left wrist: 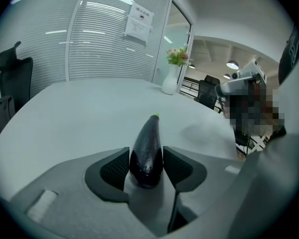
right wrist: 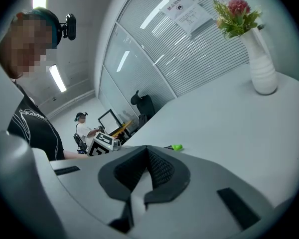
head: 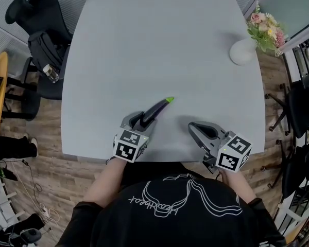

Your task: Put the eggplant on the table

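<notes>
Here, flowers (head: 267, 27) in vase (head: 242, 52), eggplant (head: 155, 111) gripped

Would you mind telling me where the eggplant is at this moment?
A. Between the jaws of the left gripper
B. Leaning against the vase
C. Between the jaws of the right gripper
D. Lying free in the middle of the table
A: the left gripper view shows the left gripper closed on the thick end of the eggplant, while the right gripper has its jaws together with nothing between them.
</notes>
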### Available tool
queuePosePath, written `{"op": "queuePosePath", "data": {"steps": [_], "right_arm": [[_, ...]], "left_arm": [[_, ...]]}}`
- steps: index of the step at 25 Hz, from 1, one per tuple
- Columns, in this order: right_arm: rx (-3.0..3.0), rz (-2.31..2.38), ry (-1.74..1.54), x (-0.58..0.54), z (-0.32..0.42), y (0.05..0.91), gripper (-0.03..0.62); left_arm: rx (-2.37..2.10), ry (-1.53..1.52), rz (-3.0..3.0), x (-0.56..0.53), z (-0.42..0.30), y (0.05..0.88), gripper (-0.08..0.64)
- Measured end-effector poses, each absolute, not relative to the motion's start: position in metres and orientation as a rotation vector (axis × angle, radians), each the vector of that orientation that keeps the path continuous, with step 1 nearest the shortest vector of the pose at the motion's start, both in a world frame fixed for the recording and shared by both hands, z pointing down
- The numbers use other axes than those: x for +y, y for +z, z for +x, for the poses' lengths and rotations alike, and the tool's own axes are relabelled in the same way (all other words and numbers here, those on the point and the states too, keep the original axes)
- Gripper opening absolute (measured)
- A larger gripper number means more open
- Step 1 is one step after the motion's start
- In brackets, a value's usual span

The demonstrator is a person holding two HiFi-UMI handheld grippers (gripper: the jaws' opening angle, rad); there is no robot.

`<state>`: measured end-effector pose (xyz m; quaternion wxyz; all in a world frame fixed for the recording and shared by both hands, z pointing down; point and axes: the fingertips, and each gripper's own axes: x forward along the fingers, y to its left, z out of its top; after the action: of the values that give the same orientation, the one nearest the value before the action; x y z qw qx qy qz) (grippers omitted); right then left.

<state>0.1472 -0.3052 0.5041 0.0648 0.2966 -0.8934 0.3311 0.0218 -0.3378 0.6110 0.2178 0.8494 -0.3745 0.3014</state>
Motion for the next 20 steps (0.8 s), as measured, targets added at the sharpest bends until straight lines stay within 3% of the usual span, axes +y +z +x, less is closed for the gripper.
{"op": "queuePosePath", "data": {"steps": [20], "right_arm": [[-2.739, 0.899, 0.935, -0.283, 0.15, 0.486, 0.008]], "left_arm": [[-1.059, 0.742, 2.386, -0.323, 0.025, 0.578, 0.258]]}}
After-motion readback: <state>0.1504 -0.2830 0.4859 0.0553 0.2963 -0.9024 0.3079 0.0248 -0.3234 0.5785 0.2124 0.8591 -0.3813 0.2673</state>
